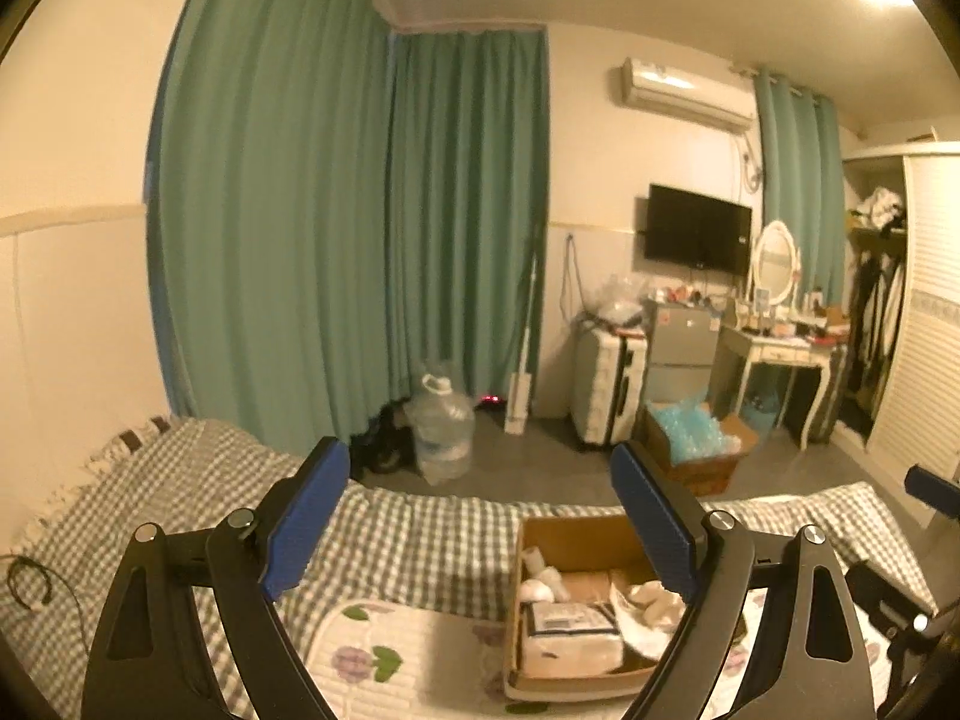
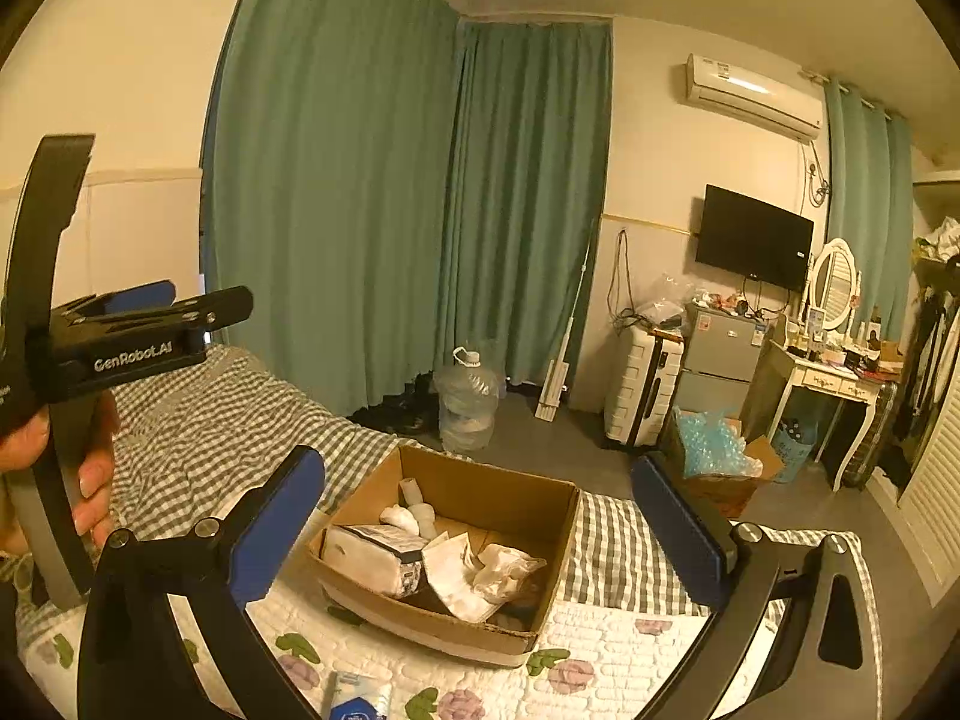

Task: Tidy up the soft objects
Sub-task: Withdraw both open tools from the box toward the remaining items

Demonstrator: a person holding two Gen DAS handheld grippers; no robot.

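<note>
The cardboard box (image 2: 444, 546) sits on the bed, lower centre of the right wrist view, and holds the soft things: a wrapped white package (image 2: 369, 558) against its near-left wall, crumpled pale cloth (image 2: 498, 570) to the package's right, and small white rolled pieces (image 2: 414, 510) toward the back. All of these look light and yielding; the cloth would likely bunch and trail if pinched at a corner, so a bite across a thick fold seems the safer hold. The package looks plastic-wrapped and possibly slick, best taken across its short side. The box itself is thin card, likely light enough to skid on the quilt if pushed.

Both pairs of tongs are empty. The right tongs (image 2: 480, 516) stand wide apart, framing the box from above with nothing between the pads. The left tongs (image 1: 480, 516) are likewise spread, with the box at lower right of that view, partly behind the right-hand finger. In the right wrist view, a hand (image 2: 90, 456) at left edge grips the left tool's handle.

The bed (image 2: 210, 420) wears a green-checked cover, with a floral quilt (image 2: 600, 660) under the box: a soft, uneven footing. A blue-and-white packet (image 2: 354, 699) lies at the bottom edge. Beyond, green curtains (image 2: 360, 180), a water jug (image 2: 468, 402) on the floor, a suitcase (image 2: 642, 384), a wall television (image 2: 753, 237) and a dressing table (image 2: 840, 372) at right.
</note>
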